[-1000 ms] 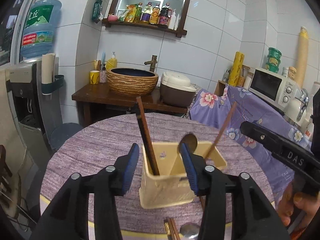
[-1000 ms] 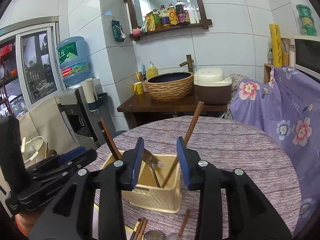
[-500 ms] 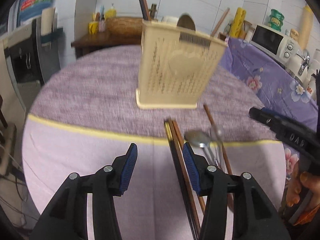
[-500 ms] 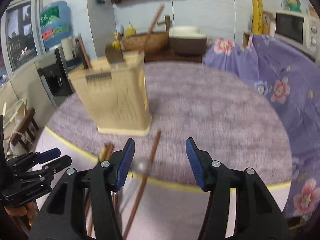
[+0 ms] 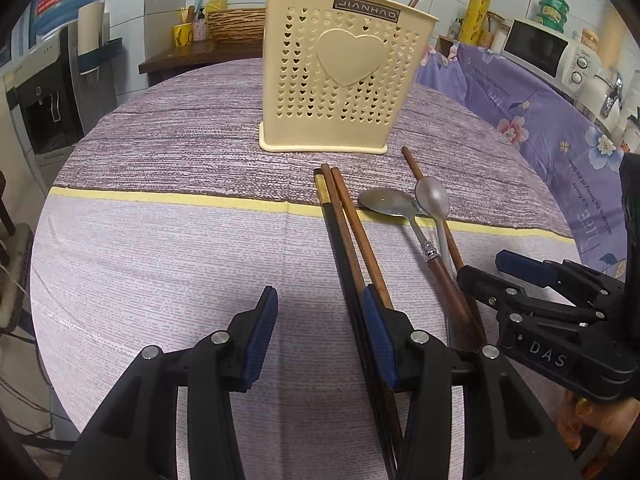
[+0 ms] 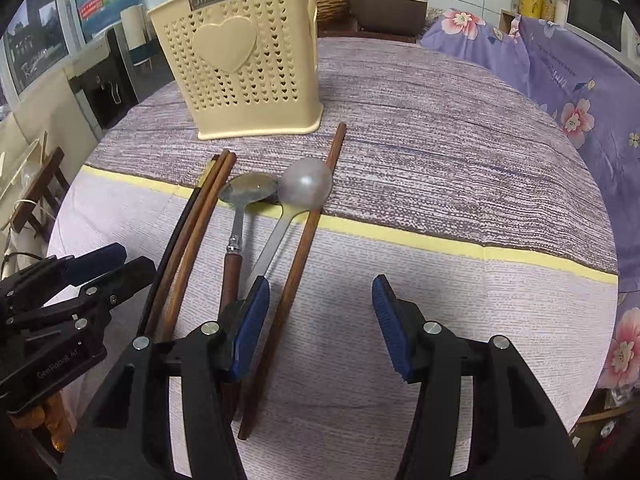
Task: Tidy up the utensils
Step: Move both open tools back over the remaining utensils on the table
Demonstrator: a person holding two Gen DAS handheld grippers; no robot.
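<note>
A cream utensil holder (image 5: 336, 76) (image 6: 244, 64) with heart holes stands on the round table and holds several utensils. In front of it lie a black chopstick (image 5: 340, 248), brown chopsticks (image 5: 356, 232) (image 6: 200, 208), a wooden-handled metal spoon (image 5: 388, 202) (image 6: 248, 192), a grey spoon (image 5: 432, 198) (image 6: 306, 188) and a single brown chopstick (image 6: 308, 224). My left gripper (image 5: 320, 332) is open and empty, low over the cloth, its right finger by the chopsticks. My right gripper (image 6: 320, 320) is open and empty, its left finger beside the single chopstick.
The table wears a purple striped cloth with a yellow band (image 5: 160, 196). A purple floral cover (image 5: 540, 112) drapes a counter with a microwave (image 5: 536, 48) on the right. A water dispenser (image 5: 48, 80) stands left; a dark side table (image 5: 192, 56) is behind.
Both grippers have dropped from above the holder's rim down and back to the near side of the table, low over the loose utensils. Both stayed open.
</note>
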